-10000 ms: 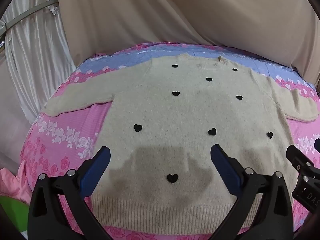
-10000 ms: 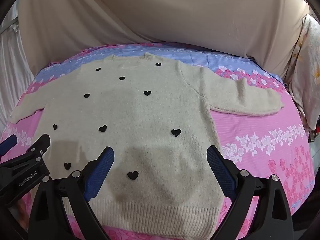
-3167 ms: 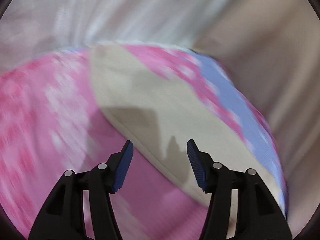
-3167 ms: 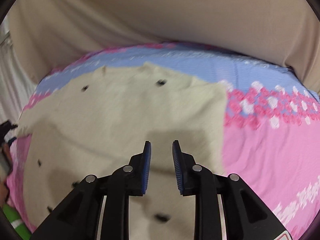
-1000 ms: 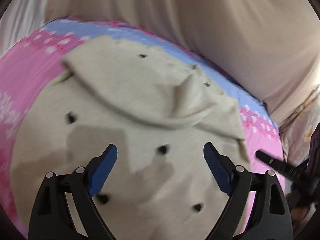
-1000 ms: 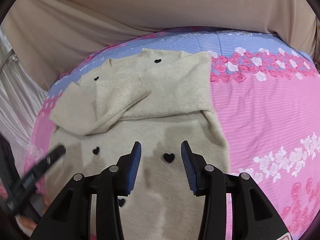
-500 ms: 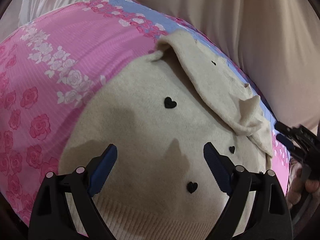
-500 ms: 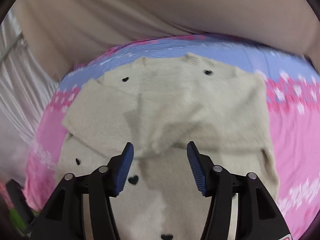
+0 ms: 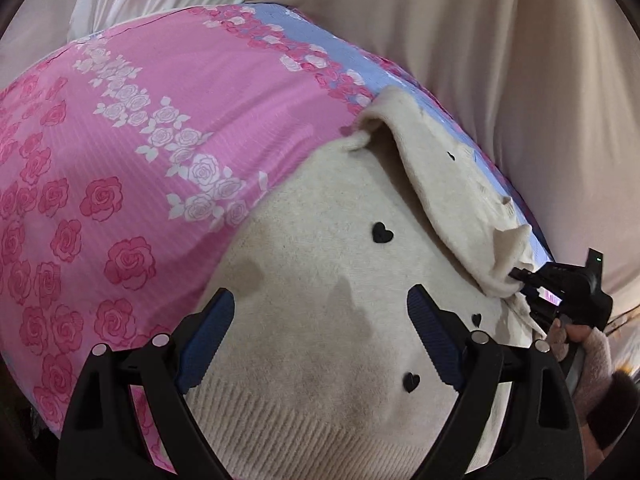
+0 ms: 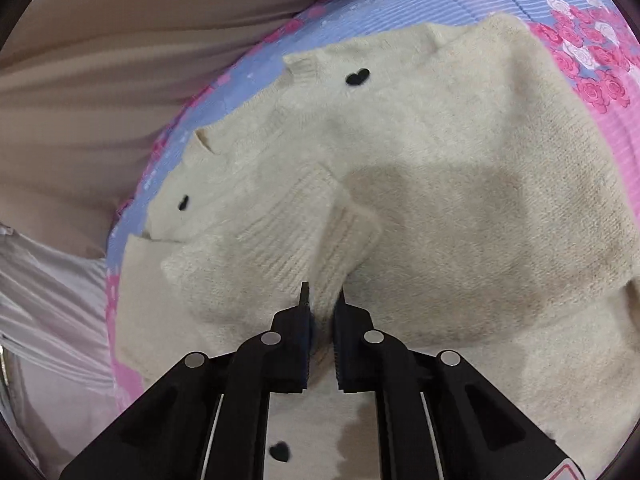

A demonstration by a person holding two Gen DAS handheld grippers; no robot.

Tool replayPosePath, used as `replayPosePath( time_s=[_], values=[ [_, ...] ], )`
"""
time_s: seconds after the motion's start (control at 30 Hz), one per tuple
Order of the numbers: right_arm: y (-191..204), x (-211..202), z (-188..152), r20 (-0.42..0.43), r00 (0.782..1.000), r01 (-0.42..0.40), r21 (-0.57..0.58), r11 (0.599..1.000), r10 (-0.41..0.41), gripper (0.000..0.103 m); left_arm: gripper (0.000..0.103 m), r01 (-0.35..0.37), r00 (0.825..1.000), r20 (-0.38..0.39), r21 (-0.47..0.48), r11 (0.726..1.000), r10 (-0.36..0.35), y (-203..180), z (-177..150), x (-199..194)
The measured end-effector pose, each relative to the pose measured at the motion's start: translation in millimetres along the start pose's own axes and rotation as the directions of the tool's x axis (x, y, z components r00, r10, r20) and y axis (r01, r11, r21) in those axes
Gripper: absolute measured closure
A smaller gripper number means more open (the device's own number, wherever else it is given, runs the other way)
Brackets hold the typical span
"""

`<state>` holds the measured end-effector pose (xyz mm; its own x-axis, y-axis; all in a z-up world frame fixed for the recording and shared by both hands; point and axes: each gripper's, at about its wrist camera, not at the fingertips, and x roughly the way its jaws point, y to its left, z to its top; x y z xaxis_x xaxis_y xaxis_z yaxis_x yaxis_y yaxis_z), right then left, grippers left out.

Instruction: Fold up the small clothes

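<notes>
A cream knitted sweater (image 9: 320,300) with small black hearts lies on the bed, both sleeves folded across its chest. My left gripper (image 9: 320,340) is open and empty, hovering over the sweater's lower part near the ribbed hem (image 9: 304,428). My right gripper (image 10: 322,312) is shut on the ribbed cuff (image 10: 288,248) of a folded sleeve, which lies over the sweater (image 10: 460,184). In the left wrist view the right gripper (image 9: 520,276) shows at the far right, pinching that cuff (image 9: 500,264).
The sweater lies on a pink rose-patterned bedsheet (image 9: 120,160) with a blue striped band (image 10: 400,4) along the far side. Beige drapes (image 9: 480,40) hang behind the bed. White satin cloth (image 10: 44,300) hangs at the left.
My right gripper has closed from open onto the sleeve cuff and moved closer to it. My left gripper has stayed open over the hem, shifting slightly.
</notes>
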<state>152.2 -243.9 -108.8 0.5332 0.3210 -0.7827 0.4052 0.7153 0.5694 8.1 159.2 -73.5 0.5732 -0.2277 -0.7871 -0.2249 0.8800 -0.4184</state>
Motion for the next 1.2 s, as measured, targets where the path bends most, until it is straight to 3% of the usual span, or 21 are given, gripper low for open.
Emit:
replayPosePath(
  time_s=[0.2, 0.33, 0.43, 0.5, 0.6, 0.73, 0.93, 0.97, 1.13, 1.2],
  values=[
    [60.7, -56.9, 41.0, 0.124, 0.984, -0.109, -0.149, 0.983, 0.128, 0.095, 0.017, 0.017, 1.0, 0.0, -0.016, 1.0, -0.017, -11.4, 11.6, 9.8],
    [99.3, -135.9, 75.4, 0.287, 0.929, -0.152, -0.28, 0.948, 0.234, 0.095, 0.017, 0.059, 0.998, -0.004, -0.014, 0.998, -0.059, -30.8, 17.6, 15.6],
    [87.6, -181.2, 87.0, 0.393, 0.896, -0.07, -0.339, 0.938, 0.208, 0.095, 0.017, 0.104, 0.994, -0.022, -0.019, 0.994, -0.105, -48.6, 21.8, 24.9],
    [55.9, -181.9, 87.9, 0.407, 0.901, -0.019, -0.301, 0.953, 0.147, 0.095, 0.017, 0.137, 0.989, -0.048, -0.041, 0.99, -0.139, -58.7, 23.7, 36.6],
    [-18.1, -147.5, 82.9, 0.341, 0.94, 0.055, -0.17, 0.984, 0.006, 0.095, 0.017, 0.184, 0.976, -0.092, -0.113, 0.976, -0.195, -70.1, 27.8, 61.5],
    [-65.9, -111.6, 67.7, 0.26, 0.965, 0.054, -0.061, 0.997, -0.036, 0.095, 0.017, 0.219, 0.961, -0.115, -0.239, 0.946, -0.251, -83.5, 47.6, 103.0],
    [-69.0, -93.3, 58.7, 0.217, 0.976, 0.019, -0.08, 0.997, -0.001, 0.095, 0.02, 0.195, 0.966, -0.06, -0.466, 0.863, -0.25, -86.7, 85.6, 147.6],
    [-65.3, -90.3, 58.3, 0.206, 0.979, 0.023, -0.094, 0.995, -0.003, 0.095, 0.027, 0.2, 0.966, -0.049, -0.483, 0.853, -0.254, -87.4, 90.1, 147.9],
    [-53.8, -79.9, 65.3, 0.171, 0.985, 0.027, -0.152, 0.988, -0.001, 0.095, 0.041, 0.192, 0.967, -0.048, -0.51, 0.838, -0.251, -85.4, 111.6, 145.1],
    [-34.5, -78.9, 70.1, 0.175, 0.984, 0.011, -0.196, 0.981, 0.024, 0.095, 0.053, 0.201, 0.965, -0.04, -0.525, 0.827, -0.26, -78.7, 115.3, 143.1]
  ],
)
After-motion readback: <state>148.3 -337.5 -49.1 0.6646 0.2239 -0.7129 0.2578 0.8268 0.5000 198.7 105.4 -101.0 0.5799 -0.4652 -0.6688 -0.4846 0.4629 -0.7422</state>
